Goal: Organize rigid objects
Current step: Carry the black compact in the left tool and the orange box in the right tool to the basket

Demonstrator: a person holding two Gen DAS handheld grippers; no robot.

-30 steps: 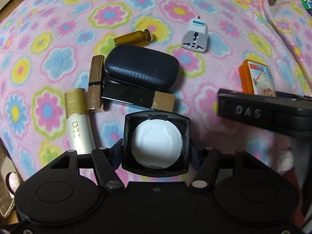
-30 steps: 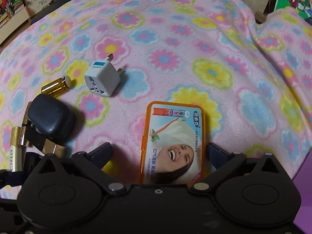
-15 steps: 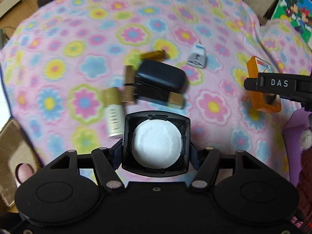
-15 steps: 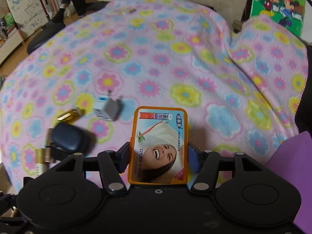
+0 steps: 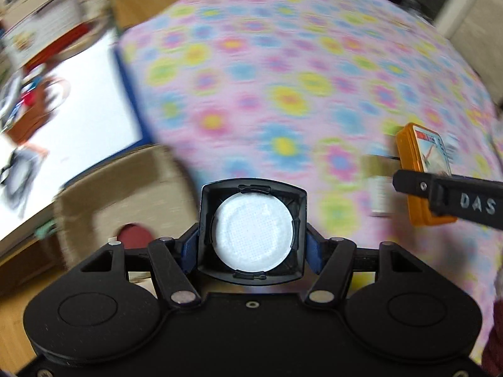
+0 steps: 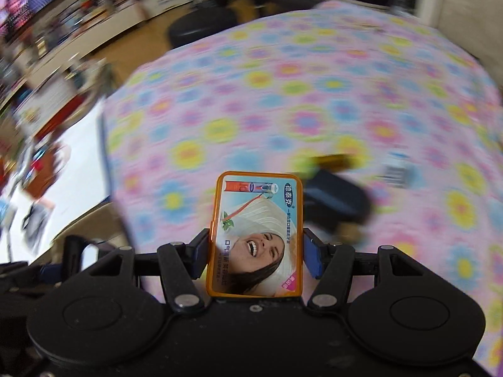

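Here the left gripper [image 5: 251,245] is clamped on an open black compact case [image 5: 252,234], its blue pads pressing the case's two sides, with the round white puff [image 5: 253,230] inside facing the camera. The right gripper [image 6: 256,251] is closed in the same way on a flat orange box [image 6: 256,238] printed with a laughing woman; the left wrist view shows that box off to the right, carried above the bedding in a black finger marked DAS.

As for progress, two rigid items are lifted and in transit, neither yet set down, so I judge the sorting to be partway at best. Several pieces lie on the pink flowered blanket [image 6: 314,78]: a dark blue rounded case [image 6: 339,201], something amber-gold just behind it [image 6: 333,161], probably a small bottle though too smeared to be sure, and a white, blurred adapter-like block [image 6: 396,171] further right. These remain to be dealt with.

Around the bed, both views are heavily motion-blurred. To the left lies a white board or sheet [image 5: 63,119] with coloured clutter on it, and below the left gripper sits a beige cardboard-like piece [image 5: 125,182] with a dark red round patch. Where the held items are meant to go cannot be told from these views. Nothing visibly blocks either gripper, though the two are close enough together that they could knock one another.
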